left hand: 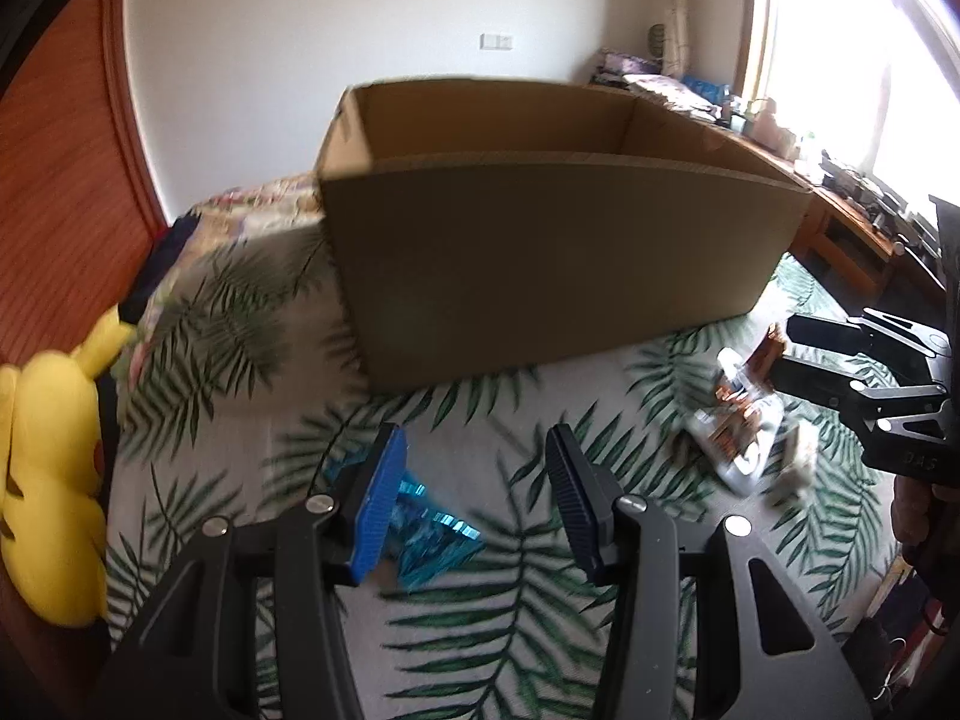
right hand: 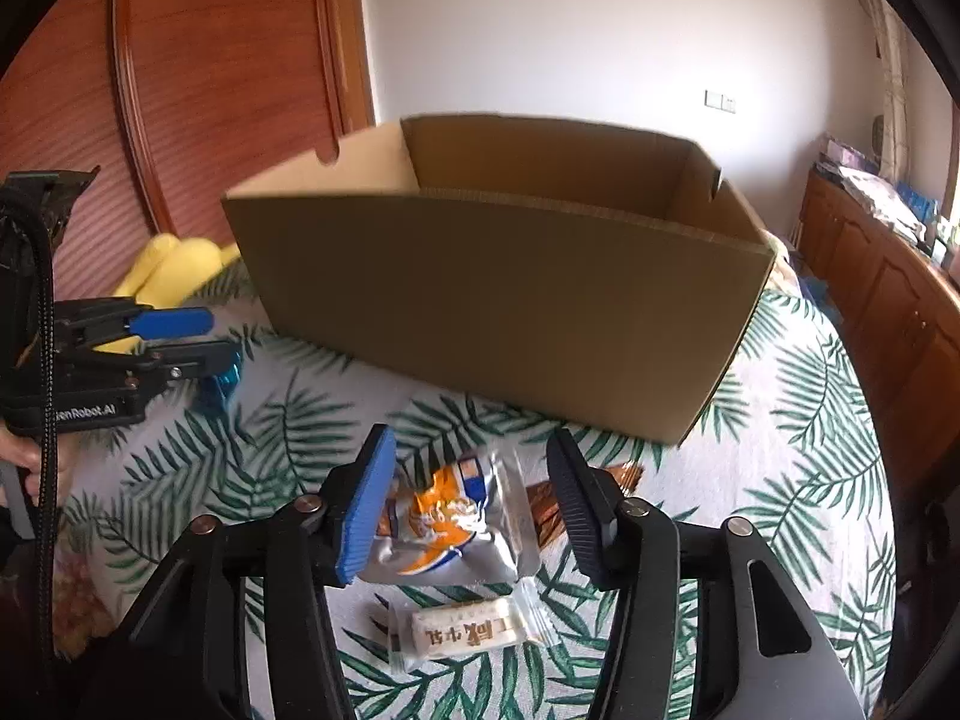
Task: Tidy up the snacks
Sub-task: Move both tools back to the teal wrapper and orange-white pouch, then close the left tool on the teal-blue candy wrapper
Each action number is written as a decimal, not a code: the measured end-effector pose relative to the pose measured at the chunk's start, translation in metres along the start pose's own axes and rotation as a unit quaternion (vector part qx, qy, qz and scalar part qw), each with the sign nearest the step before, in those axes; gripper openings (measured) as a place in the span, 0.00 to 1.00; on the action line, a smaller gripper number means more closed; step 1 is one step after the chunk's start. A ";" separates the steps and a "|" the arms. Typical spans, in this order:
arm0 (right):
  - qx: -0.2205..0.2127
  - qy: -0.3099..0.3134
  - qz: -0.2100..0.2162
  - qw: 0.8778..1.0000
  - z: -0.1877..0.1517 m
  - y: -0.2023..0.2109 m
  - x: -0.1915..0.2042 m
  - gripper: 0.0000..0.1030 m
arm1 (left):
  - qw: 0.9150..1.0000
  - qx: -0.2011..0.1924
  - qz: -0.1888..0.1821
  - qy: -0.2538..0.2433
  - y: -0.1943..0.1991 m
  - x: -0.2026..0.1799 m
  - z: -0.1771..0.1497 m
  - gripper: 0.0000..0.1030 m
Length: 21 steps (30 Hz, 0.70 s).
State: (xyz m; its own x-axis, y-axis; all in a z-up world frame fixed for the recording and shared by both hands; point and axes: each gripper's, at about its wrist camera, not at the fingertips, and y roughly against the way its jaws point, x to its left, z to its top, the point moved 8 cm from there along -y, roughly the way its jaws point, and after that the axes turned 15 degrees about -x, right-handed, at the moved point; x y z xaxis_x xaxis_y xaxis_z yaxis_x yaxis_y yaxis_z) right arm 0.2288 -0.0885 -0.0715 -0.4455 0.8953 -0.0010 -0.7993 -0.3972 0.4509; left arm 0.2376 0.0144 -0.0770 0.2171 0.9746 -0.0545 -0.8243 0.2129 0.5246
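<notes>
- The snacks lie on the leaf-print bed cover (right hand: pixel 798 420), in front of the open cardboard box (right hand: pixel 492 300), which stands on the same cover.
- A silver and orange snack packet (right hand: pixel 456 528) lies between the fingers of my right claw (right hand: pixel 471 510); the blue pad sits right at its left edge, the black pad stands clear of its right edge, so the jaws are spread and not pinching it.
- Just nearer to me lies a small clear-wrapped white bar (right hand: pixel 465 633) with printed characters, flat on the cover.
- A brown and copper wrapper (right hand: pixel 549 510) shows behind the packet's right side, partly hidden by my black finger.
- A shiny blue packet (left hand: pixel 432 525) lies on the cover under my left claw (left hand: pixel 474 498); it shows beside the blue pad and reaches into the gap, and the black pad is well apart from it, so that claw is spread too, gripping nothing.
- From the left wrist view, my right claw (left hand: pixel 798 354) hangs over the cluster of snacks to the right of the box's near corner.
- A yellow plush toy (left hand: pixel 48 480) sits at the left edge of the bed, beside a wooden slatted door (right hand: pixel 198 90).
- A wooden cabinet (right hand: pixel 888 312) with clutter on top runs along the right wall.
</notes>
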 end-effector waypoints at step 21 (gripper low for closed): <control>0.083 0.030 0.018 0.996 -0.041 -0.029 0.009 0.74 | 0.999 0.032 0.032 0.028 -0.018 0.029 -0.032 0.47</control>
State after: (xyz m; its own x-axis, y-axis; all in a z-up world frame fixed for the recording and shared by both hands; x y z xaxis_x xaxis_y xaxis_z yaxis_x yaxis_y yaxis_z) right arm 0.2313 -0.0777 -0.1213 -0.5007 0.8650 -0.0332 -0.7070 -0.3865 0.5922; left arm 0.2420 0.0411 -0.1147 0.1339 0.9888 -0.0658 -0.7998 0.1470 0.5820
